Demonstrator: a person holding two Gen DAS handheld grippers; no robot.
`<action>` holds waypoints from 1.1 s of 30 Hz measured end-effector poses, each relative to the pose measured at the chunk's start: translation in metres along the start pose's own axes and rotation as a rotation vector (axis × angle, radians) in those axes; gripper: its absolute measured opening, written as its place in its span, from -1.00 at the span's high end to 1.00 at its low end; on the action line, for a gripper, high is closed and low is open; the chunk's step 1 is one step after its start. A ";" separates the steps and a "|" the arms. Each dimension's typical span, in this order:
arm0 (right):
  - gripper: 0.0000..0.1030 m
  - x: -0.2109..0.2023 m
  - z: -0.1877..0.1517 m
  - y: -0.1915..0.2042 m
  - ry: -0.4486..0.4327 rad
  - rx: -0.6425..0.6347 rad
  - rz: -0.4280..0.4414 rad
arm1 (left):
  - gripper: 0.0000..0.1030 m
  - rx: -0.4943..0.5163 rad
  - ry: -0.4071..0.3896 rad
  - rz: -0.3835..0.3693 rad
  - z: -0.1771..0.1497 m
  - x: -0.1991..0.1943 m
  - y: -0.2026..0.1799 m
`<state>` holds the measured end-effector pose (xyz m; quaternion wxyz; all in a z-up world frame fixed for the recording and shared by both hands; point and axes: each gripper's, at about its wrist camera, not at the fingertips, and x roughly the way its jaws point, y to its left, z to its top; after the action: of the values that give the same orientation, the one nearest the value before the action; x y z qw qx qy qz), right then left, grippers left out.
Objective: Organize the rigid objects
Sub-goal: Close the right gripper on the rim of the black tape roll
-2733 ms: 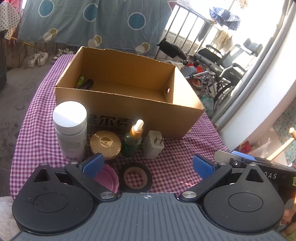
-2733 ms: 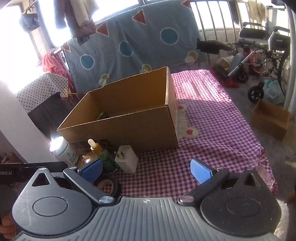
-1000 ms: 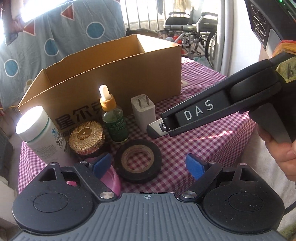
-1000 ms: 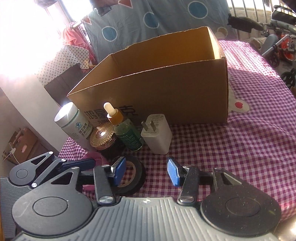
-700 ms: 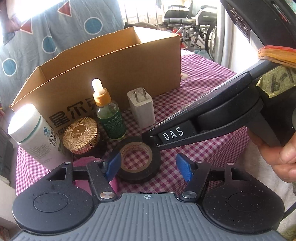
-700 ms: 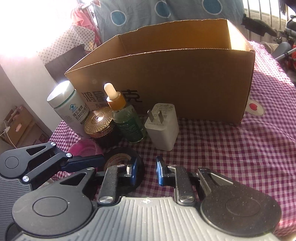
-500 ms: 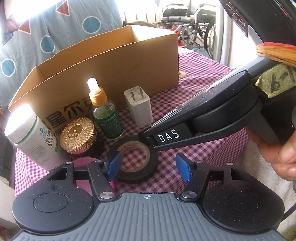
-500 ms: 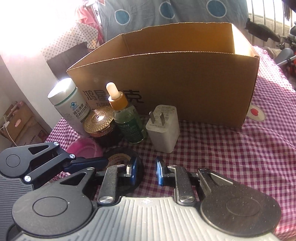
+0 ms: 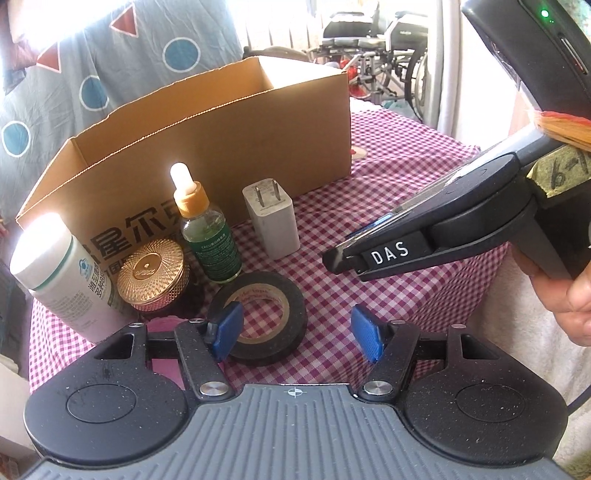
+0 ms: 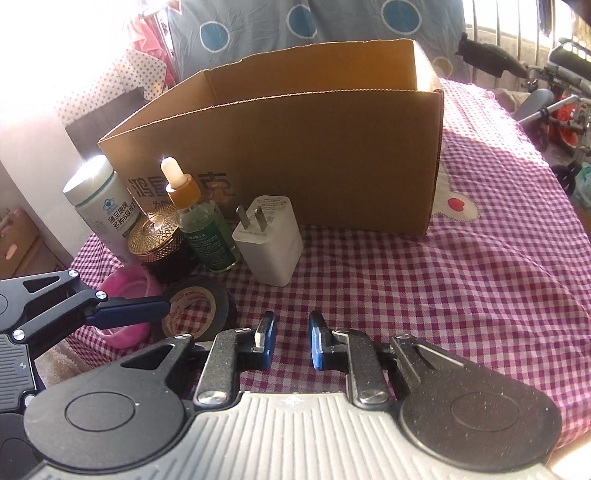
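Both tools tilt downward over the bench [image 10: 480, 295]. The left tool [image 9: 295, 334] gapes, empty, beside the flat tape [image 9: 264, 317] (hole facing up). The right tool [image 10: 291, 345], nearly clenched after closing, grips nothing.

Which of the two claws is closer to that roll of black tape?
The left. The left claw is right at the black tape, one finger at its rim, jaws open. The right claw sits beside the roll, nearly shut, gripping nothing.

A home, likely a balcony or sunroom: a blue sheet with circles and triangles [image 9: 110, 66] hangs drying, a wheelchair [image 9: 373, 33] stands by railings, and the table wears a purple checked cloth [image 10: 461, 277] with household bottles.
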<state>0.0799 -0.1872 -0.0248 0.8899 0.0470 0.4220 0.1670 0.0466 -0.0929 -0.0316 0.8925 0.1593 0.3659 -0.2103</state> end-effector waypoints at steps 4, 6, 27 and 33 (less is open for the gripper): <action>0.59 -0.007 0.002 -0.003 -0.027 0.026 0.043 | -0.28 -0.012 -0.007 0.009 0.000 -0.002 0.001; 0.57 -0.011 0.005 0.003 -0.043 0.011 0.072 | -0.28 -0.011 -0.007 0.016 0.000 -0.002 0.001; 0.59 0.025 0.015 0.047 0.049 -0.170 0.039 | -0.28 -0.046 -0.022 -0.018 -0.004 -0.002 0.013; 0.60 0.006 0.007 0.011 0.025 -0.068 0.000 | -0.28 -0.002 -0.017 -0.041 0.004 0.003 -0.001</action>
<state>0.0860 -0.1743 -0.0226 0.8856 0.0146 0.4271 0.1820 0.0506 -0.0959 -0.0317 0.8912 0.1491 0.3616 -0.2296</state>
